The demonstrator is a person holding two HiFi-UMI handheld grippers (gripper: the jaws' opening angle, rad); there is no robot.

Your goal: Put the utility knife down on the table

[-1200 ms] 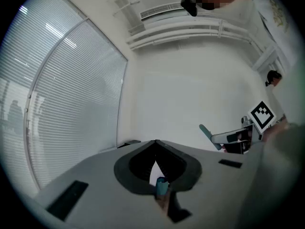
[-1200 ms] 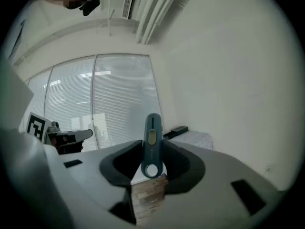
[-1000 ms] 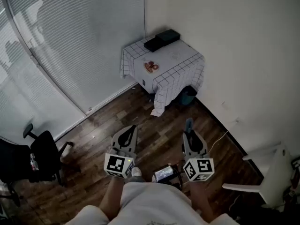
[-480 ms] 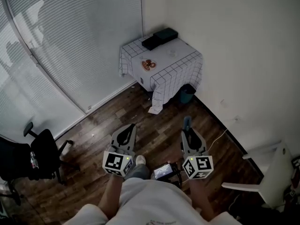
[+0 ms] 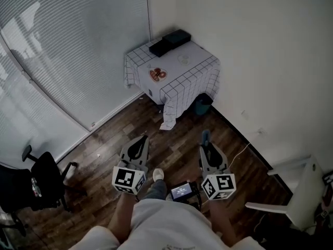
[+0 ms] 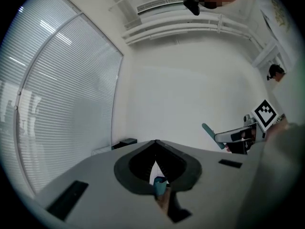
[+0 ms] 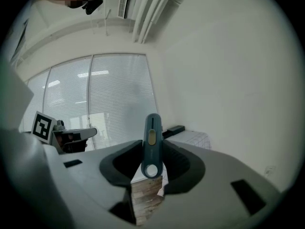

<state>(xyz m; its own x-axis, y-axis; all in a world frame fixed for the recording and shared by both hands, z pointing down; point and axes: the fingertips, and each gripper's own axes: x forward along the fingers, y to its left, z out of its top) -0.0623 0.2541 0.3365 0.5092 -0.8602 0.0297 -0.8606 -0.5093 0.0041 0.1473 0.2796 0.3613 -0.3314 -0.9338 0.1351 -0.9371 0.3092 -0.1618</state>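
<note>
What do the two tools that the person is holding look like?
The left tool and right tool match: grey wedge-shaped bodies with dark hollows around the jaws. Each carries a white cube with black square markers at its rear.

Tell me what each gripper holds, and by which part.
The right gripper holds the utility knife by its ring-hole end, the rest sticking out past the jaws. The left gripper is shut on nothing.

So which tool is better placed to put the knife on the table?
Right: the right tool is shut on the knife, while the left tool is shut and empty. The table lies ahead, far from both.
</note>
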